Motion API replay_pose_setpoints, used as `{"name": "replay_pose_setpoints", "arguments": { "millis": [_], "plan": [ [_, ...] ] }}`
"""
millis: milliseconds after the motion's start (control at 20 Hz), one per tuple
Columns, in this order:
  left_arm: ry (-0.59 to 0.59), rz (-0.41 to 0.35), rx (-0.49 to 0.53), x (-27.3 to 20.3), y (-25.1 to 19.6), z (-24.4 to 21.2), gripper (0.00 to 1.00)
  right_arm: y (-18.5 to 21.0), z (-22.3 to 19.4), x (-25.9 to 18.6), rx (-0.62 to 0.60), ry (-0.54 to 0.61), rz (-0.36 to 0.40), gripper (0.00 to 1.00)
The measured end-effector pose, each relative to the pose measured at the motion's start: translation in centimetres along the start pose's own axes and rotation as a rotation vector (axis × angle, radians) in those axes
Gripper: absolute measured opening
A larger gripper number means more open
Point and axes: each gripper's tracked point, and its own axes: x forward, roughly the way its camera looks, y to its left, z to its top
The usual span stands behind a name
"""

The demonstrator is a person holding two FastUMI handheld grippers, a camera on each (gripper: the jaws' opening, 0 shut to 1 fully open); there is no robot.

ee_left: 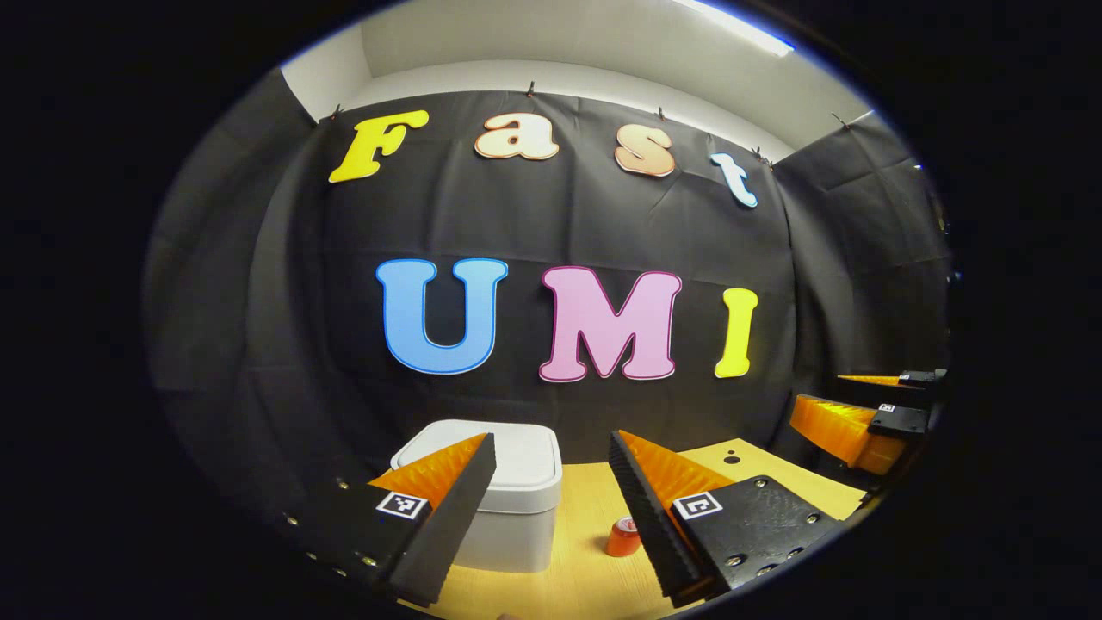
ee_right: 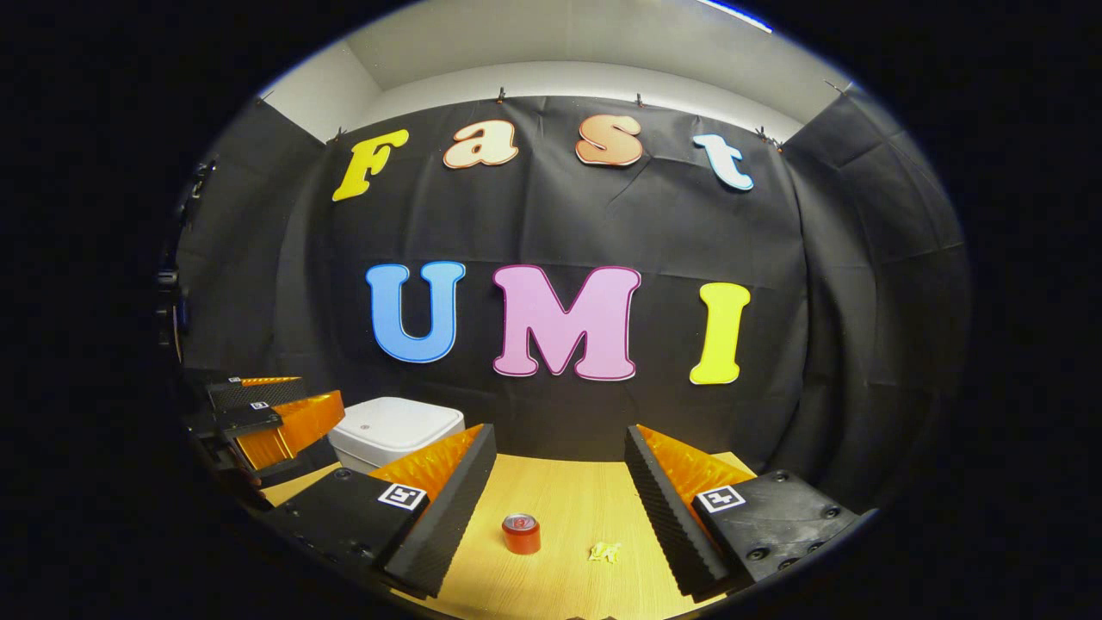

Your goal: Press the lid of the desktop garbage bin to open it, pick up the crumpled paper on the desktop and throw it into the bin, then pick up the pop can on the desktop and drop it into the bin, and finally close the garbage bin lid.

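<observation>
A: How do the two stand?
B: The left hand-held gripper is spread wide and holds nothing; the right hand-held gripper likewise, hanging above the table.
A: And the bin?
B: The white garbage bin sits at the table's back left, lid down, close against the black cloth wall. In the left gripper view it stands partly behind the left finger.
A: The rest?
B: The red pop can stands upright mid-table, apart from the bin. The crumpled paper lies to its right, not touching it. Bare wood surrounds both, out to the far edge.
</observation>
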Motion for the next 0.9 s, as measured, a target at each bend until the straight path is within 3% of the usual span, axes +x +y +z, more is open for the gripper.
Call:
{"name": "replay_pose_setpoints", "arguments": {
  "millis": [400,450,600,650,700,750,800,900],
  "plan": [
    [0.032,0.018,0.015,2.8,3.0,-1.6,0.87,-0.2,0.3,0.6,0.01,-0.017,-0.004,0.98],
    [0.038,0.029,0.017,3.2,3.6,-1.9,0.78,-0.2,0.3,0.6,0.013,-0.018,-0.006,0.98],
    [0.069,0.031,-0.003,4.9,4.6,-2.8,0.67,-0.6,0.2,0.8,0.01,-0.018,-0.017,0.97],
    [0.079,0.034,-0.002,5.4,5.1,-3.2,0.58,-0.6,0.1,0.9,0.008,-0.016,-0.02,0.97],
    [0.082,0.04,0.011,5.8,5.4,-3.4,0.55,-0.6,0.1,0.9,0.009,-0.012,-0.022,0.98],
    [0.08,0.05,0.033,6.3,5.9,-3.4,0.46,-0.5,-0.1,1.0,0.01,-0.009,-0.022,0.98],
    [0.08,0.057,0.055,6.8,6.2,-3.4,0.45,-0.5,-0.2,1.0,0.013,-0.007,-0.021,0.98],
    [0.085,0.062,0.081,7.9,6.6,-3.5,0.29,-0.4,-0.5,1.2,0.01,0.007,-0.018,1.0]
  ]
}}
